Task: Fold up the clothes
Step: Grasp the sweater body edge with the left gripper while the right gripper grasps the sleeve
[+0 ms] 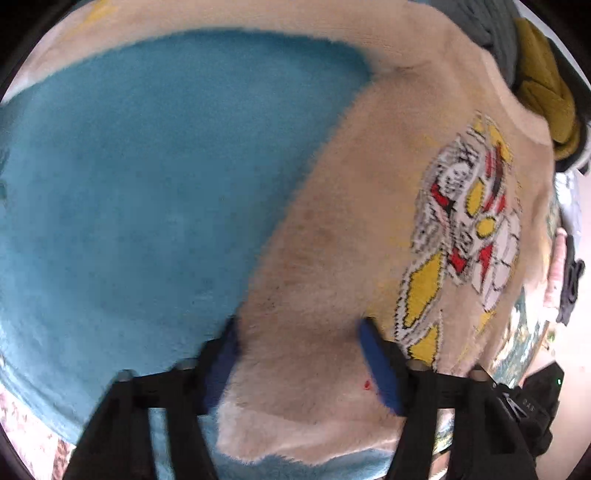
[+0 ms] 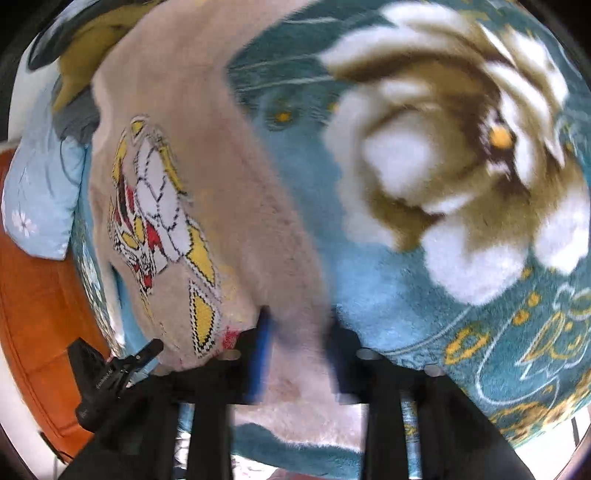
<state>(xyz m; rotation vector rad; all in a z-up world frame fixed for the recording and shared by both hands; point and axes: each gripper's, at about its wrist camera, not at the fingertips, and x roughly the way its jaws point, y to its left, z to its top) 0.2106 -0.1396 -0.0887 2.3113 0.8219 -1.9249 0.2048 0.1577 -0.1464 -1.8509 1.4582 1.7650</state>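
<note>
Cream fuzzy knit makes up the sweater point(image 1: 332, 240), which lies spread over a teal plush blanket point(image 1: 129, 166) printed with big white and brown flowers point(image 2: 443, 166). A cartoon figure point(image 1: 469, 221) in yellow, red, white and black is knitted into its front. In the left wrist view the sweater's long axis runs from the lower middle up toward the upper right, where the ribbed edge meets a mustard garment point(image 1: 546, 92) and a grey knit point(image 1: 491, 33). In the right wrist view it runs from the bottom centre up to the upper left.

Left gripper point(image 1: 299, 354): its blue-padded jaws stand apart with a thick fold of the cream knit filling the gap between them; whether they pinch it cannot be told. Right gripper point(image 2: 299, 332): its jaws likewise straddle a band of the sweater, blurred, and the grip cannot be told.

Faint lettering shows on a black clip-on device point(image 2: 103, 376) beside the right gripper, too small to read. A pale blue pillow point(image 2: 40, 192) with a white flower lies at the left, beside orange upholstery point(image 2: 33, 325).
</note>
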